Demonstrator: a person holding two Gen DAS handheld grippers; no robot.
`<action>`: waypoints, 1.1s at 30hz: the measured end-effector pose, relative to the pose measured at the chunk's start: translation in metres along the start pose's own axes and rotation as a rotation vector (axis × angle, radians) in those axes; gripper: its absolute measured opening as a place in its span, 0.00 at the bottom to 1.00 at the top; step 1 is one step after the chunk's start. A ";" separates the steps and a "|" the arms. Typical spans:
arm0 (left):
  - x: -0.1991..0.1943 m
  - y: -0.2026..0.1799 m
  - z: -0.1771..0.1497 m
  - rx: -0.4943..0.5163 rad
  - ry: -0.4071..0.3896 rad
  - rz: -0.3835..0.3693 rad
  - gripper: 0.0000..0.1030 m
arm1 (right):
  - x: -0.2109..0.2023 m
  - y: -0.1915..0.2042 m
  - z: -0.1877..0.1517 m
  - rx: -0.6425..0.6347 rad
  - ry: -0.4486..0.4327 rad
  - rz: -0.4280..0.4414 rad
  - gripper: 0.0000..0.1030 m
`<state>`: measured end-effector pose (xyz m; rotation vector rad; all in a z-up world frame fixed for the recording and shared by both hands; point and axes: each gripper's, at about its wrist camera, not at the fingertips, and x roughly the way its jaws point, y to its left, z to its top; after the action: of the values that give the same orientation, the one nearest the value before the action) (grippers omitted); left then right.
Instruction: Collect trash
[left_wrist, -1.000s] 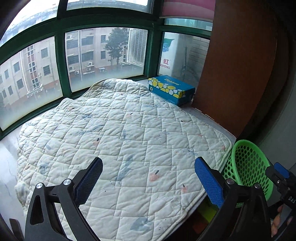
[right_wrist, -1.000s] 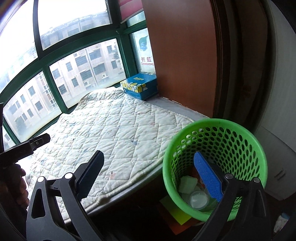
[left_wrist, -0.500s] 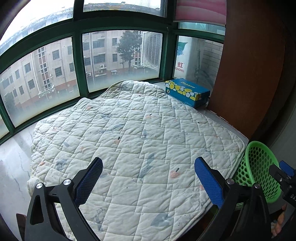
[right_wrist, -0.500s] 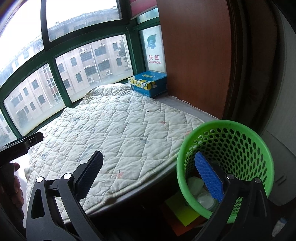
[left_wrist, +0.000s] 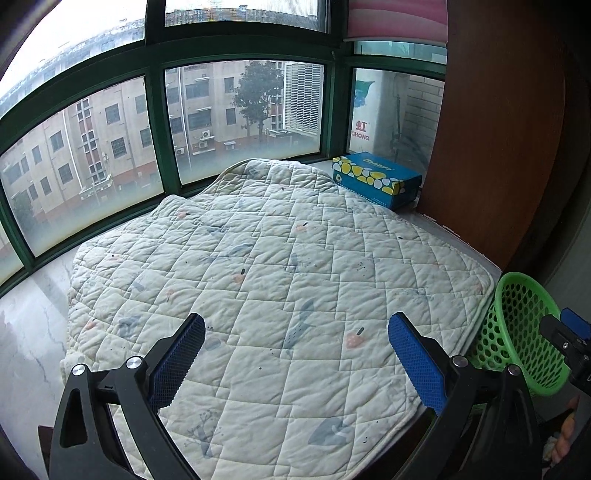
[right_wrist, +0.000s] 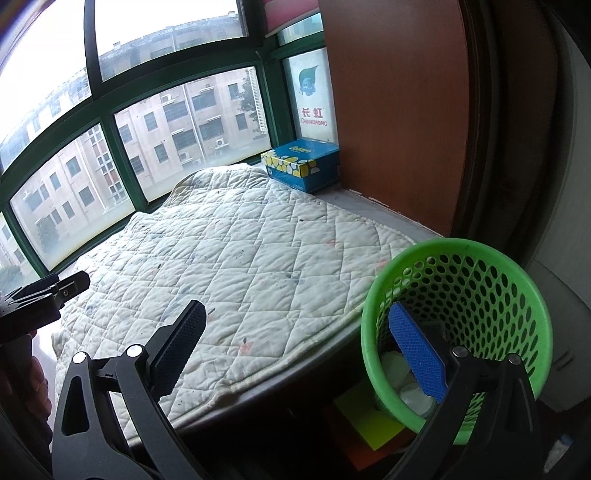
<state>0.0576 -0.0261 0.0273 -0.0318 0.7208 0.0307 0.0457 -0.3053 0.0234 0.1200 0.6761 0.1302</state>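
Observation:
A green perforated basket (right_wrist: 480, 295) stands off the right end of the window seat, and pale trash pieces (right_wrist: 395, 365) lie at its bottom. The basket (left_wrist: 524, 328) also shows at the right edge of the left wrist view. My right gripper (right_wrist: 297, 341) is open and empty, its right finger over the basket's mouth, its left finger over the quilt edge. Above the near part of the white quilted pad (left_wrist: 277, 266), my left gripper (left_wrist: 295, 347) hangs open with nothing in it. No loose trash shows on the pad.
A blue and yellow tissue box (left_wrist: 375, 179) sits at the far right corner of the pad by the green-framed windows (left_wrist: 155, 122). A brown wooden panel (right_wrist: 399, 110) rises on the right. Yellow paper (right_wrist: 369, 421) lies on the dark floor beside the basket.
Both cameras have shifted left, so the pad, box and basket slid rightward in each view. Both grippers stay open and empty.

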 end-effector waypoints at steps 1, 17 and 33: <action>0.000 0.001 0.000 -0.001 0.001 0.001 0.93 | 0.000 0.000 0.000 0.001 0.000 0.000 0.95; -0.002 0.005 0.000 -0.006 -0.002 0.020 0.93 | 0.002 0.005 0.000 -0.006 0.000 0.013 0.95; -0.008 0.000 0.000 0.003 -0.029 0.034 0.93 | 0.000 0.007 0.000 -0.003 -0.016 0.029 0.95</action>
<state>0.0516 -0.0261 0.0329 -0.0159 0.6924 0.0622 0.0447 -0.2980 0.0247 0.1278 0.6584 0.1575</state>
